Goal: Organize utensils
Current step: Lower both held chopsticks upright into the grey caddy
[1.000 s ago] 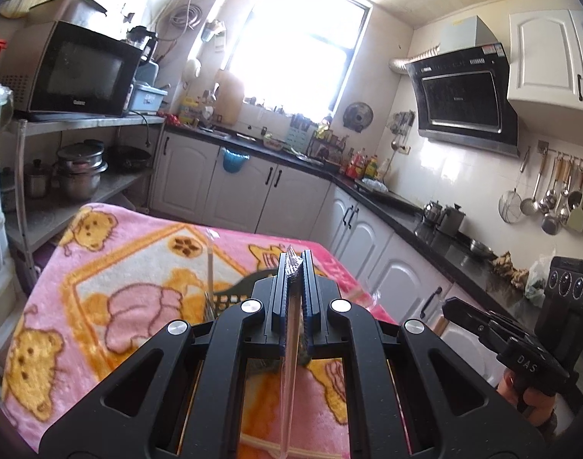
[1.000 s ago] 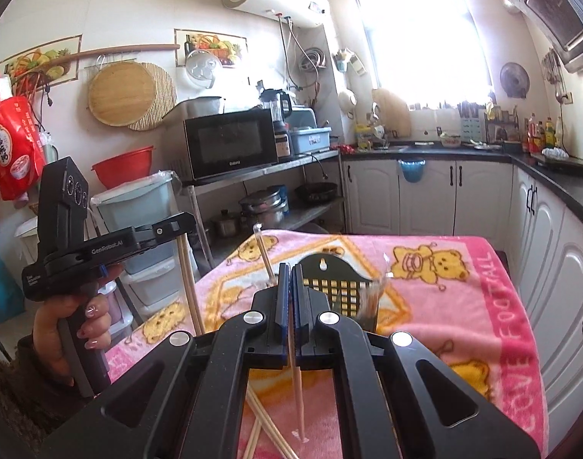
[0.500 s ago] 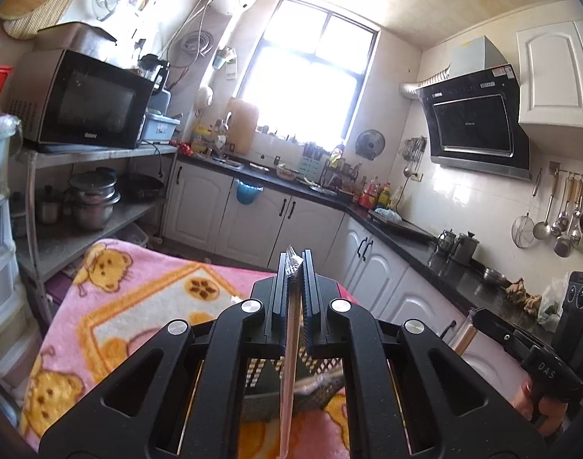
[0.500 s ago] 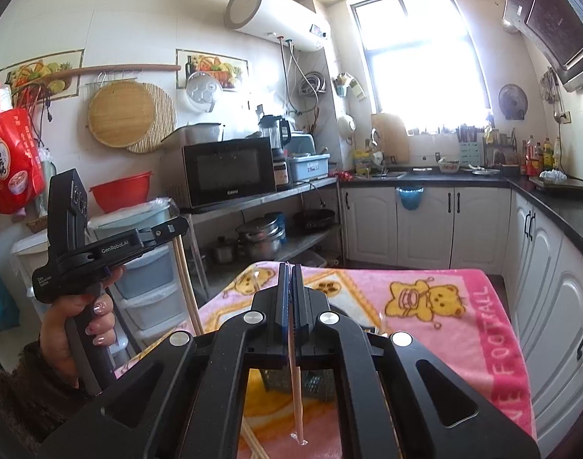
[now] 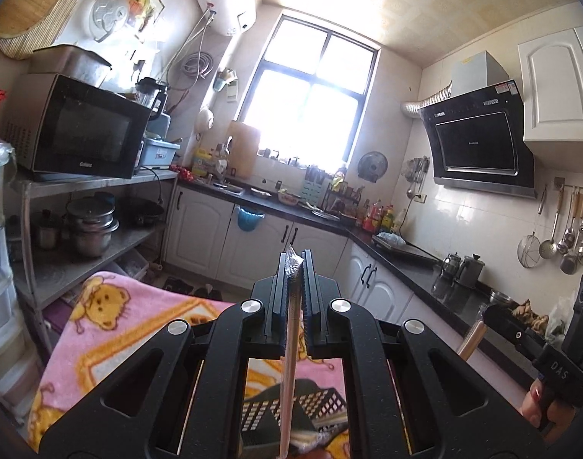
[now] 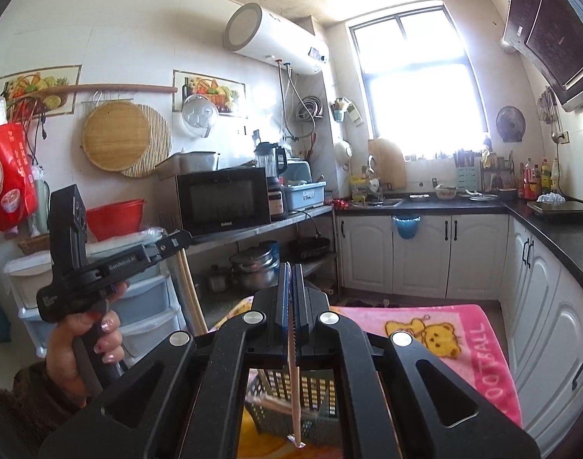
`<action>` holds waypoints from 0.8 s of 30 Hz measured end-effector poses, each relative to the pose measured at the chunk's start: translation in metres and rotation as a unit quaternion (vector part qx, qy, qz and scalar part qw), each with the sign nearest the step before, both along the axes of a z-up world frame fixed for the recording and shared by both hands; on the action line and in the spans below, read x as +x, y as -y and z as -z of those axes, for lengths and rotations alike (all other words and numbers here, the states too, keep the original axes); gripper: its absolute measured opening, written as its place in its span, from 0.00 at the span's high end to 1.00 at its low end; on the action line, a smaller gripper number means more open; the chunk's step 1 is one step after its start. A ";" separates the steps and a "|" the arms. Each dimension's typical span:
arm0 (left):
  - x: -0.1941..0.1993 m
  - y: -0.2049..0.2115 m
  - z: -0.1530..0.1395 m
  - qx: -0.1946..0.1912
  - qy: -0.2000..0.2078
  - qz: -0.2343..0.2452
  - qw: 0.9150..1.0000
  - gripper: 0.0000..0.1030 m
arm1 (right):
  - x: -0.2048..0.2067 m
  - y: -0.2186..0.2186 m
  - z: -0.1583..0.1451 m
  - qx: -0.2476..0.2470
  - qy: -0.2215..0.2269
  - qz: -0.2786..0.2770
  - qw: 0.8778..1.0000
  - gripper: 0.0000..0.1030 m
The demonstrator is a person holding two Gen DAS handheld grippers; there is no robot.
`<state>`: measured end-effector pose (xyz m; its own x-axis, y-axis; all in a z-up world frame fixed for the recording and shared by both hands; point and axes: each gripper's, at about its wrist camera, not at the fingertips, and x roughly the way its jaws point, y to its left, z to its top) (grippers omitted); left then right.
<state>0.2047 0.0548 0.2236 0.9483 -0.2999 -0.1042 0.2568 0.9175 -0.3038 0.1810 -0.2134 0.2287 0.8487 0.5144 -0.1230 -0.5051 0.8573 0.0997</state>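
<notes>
My left gripper (image 5: 295, 264) is shut on a pair of plastic-wrapped chopsticks (image 5: 289, 363) that hang down over a black perforated utensil basket (image 5: 291, 409). My right gripper (image 6: 290, 271) is shut on another wrapped pair of chopsticks (image 6: 293, 390), its lower end above the same basket (image 6: 291, 394). More wrapped chopsticks (image 6: 276, 407) lie in the basket. The left gripper (image 6: 180, 239) shows in the right wrist view with its chopsticks (image 6: 190, 294) hanging. The right gripper (image 5: 494, 315) shows at the right in the left wrist view.
The basket stands on a table under a pink bear blanket (image 6: 444, 336). A metal shelf with a microwave (image 5: 77, 134) and pots (image 5: 90, 225) is at the left. White cabinets (image 6: 421, 252) and a dark counter run behind and to the right.
Both grippers have risen and tilted up with their chopsticks; the table has dropped lower in both views and the basket now sits under the fingers.
</notes>
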 end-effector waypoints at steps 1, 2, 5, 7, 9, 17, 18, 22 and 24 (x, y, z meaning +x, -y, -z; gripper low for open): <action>0.003 0.001 -0.001 0.001 0.001 -0.002 1.000 0.97 | 0.004 -0.002 -0.003 0.000 0.002 0.001 1.000 0.98; 0.007 0.003 -0.002 0.001 0.002 -0.003 1.000 0.97 | 0.007 -0.003 -0.005 0.001 0.004 0.000 1.000 0.98; 0.016 0.006 -0.002 0.003 0.003 -0.006 1.000 0.97 | 0.017 -0.008 -0.011 0.005 0.007 0.001 1.000 0.98; 0.021 0.010 -0.002 0.010 0.004 -0.009 1.000 0.97 | 0.024 -0.008 -0.015 0.012 0.013 0.002 1.000 0.98; 0.028 0.015 0.000 0.018 0.002 -0.012 1.000 0.97 | 0.031 -0.008 -0.018 0.019 0.014 0.005 1.000 0.98; 0.046 0.017 0.016 0.013 -0.002 -0.017 1.000 0.97 | 0.057 -0.009 -0.014 0.023 0.016 0.017 0.999 0.98; 0.048 0.018 0.019 0.013 -0.003 -0.015 1.000 0.97 | 0.060 -0.010 -0.012 0.023 0.012 0.017 1.000 0.98; 0.053 0.018 0.031 0.010 -0.008 -0.015 1.000 0.97 | 0.069 -0.014 0.000 0.020 0.000 0.022 1.000 0.98; 0.056 0.017 0.037 0.011 -0.010 -0.018 1.000 0.97 | 0.073 -0.016 0.006 0.019 -0.006 0.020 1.000 0.98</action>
<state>0.2606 0.0374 0.1867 0.9558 -0.2639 -0.1299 0.2184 0.9325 -0.2875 0.2537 -0.1970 0.2232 0.8671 0.4849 -0.1138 -0.4696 0.8721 0.1379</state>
